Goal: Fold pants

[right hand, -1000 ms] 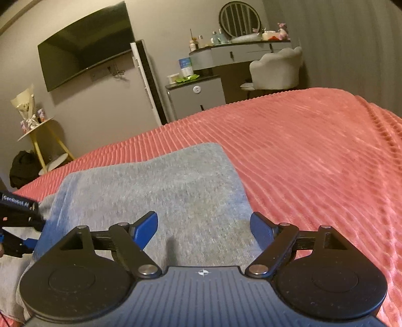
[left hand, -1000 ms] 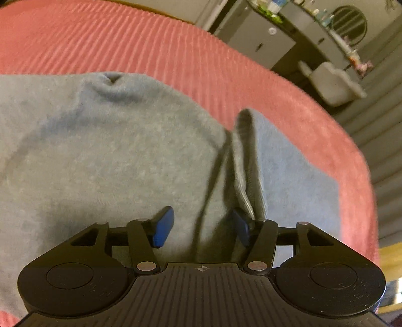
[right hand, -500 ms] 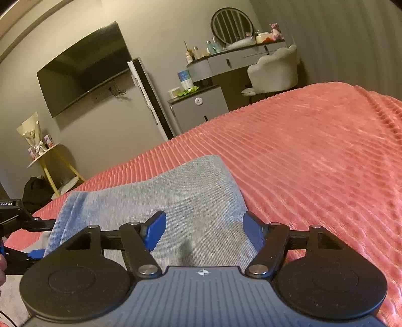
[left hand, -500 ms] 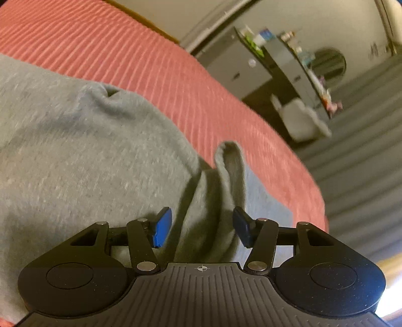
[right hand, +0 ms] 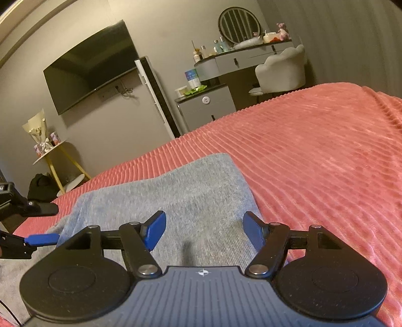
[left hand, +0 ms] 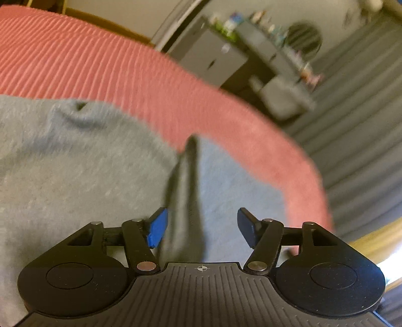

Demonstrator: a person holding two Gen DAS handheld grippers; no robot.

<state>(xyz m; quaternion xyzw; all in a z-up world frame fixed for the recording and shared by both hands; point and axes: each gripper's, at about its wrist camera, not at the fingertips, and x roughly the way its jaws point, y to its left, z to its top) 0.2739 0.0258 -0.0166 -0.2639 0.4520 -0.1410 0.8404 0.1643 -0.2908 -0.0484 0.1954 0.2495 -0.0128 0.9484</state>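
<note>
Grey-blue pants [left hand: 75, 176] lie on the pink ribbed bedspread [left hand: 125, 75]. In the left wrist view, which is blurred, a raised fold of the cloth [left hand: 186, 181] runs up between my left gripper's [left hand: 201, 227] open fingers, close to the left pad. In the right wrist view the pants [right hand: 191, 196] lie flat in a folded stack under my right gripper [right hand: 203, 230], which is open and empty just above the cloth. The left gripper's blue fingertip [right hand: 41, 239] shows at the far left, at the stack's left edge.
The bedspread [right hand: 314, 163] stretches right and ahead. Past the bed stand a small grey cabinet [right hand: 206, 108], a dressing table with a round mirror [right hand: 238, 24], a white chair [right hand: 281, 70], a wall TV [right hand: 93, 75] and a yellow-legged side table [right hand: 50, 156].
My left gripper has opened wider and swung; the raised fold now sits nearer its left pad. My right gripper has tipped upward a little over the stack.
</note>
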